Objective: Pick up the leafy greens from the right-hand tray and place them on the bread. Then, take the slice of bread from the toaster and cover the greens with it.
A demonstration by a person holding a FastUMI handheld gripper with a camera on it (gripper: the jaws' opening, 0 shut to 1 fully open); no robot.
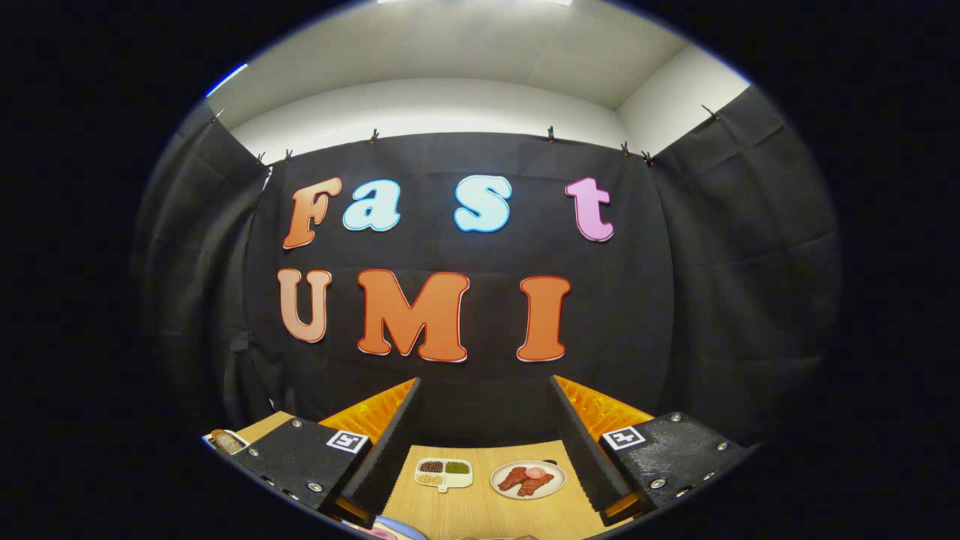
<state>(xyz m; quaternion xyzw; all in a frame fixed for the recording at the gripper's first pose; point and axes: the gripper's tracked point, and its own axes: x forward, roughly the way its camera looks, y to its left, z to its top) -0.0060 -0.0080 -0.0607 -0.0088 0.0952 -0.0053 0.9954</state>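
1. Greens point(457, 467) show as a dark green patch in the far right compartment of a small divided tray point(444, 484). They are too small to tell whether they are leafy.
2. The tray lies on a light wooden desk point(480, 510), between the jaws and beyond them. Its other compartments hold a brown filling and a yellowish one, and a small tab sticks out on its near side.
3. The gripper point(485, 379) is held level, well above the desk, and faces a black cloth wall point(637, 315).
4. The jaws are spread wide with nothing between them and touch nothing.
5. A round pale plate point(501, 487) sits just right of the tray, close to it but apart. It carries reddish-brown meat strips point(525, 481) with a pink round slice on top.
6. What looks like a bread slice point(227, 441), with a brown crust and a pale face, lies at the far left of the desk, outside the left jaw and well apart from the tray. What it rests on cannot be told.
7. A blue dish point(401, 529) peeks in nearest the camera, beside the base of the left jaw, with something pink on it. Most of it is cut off.
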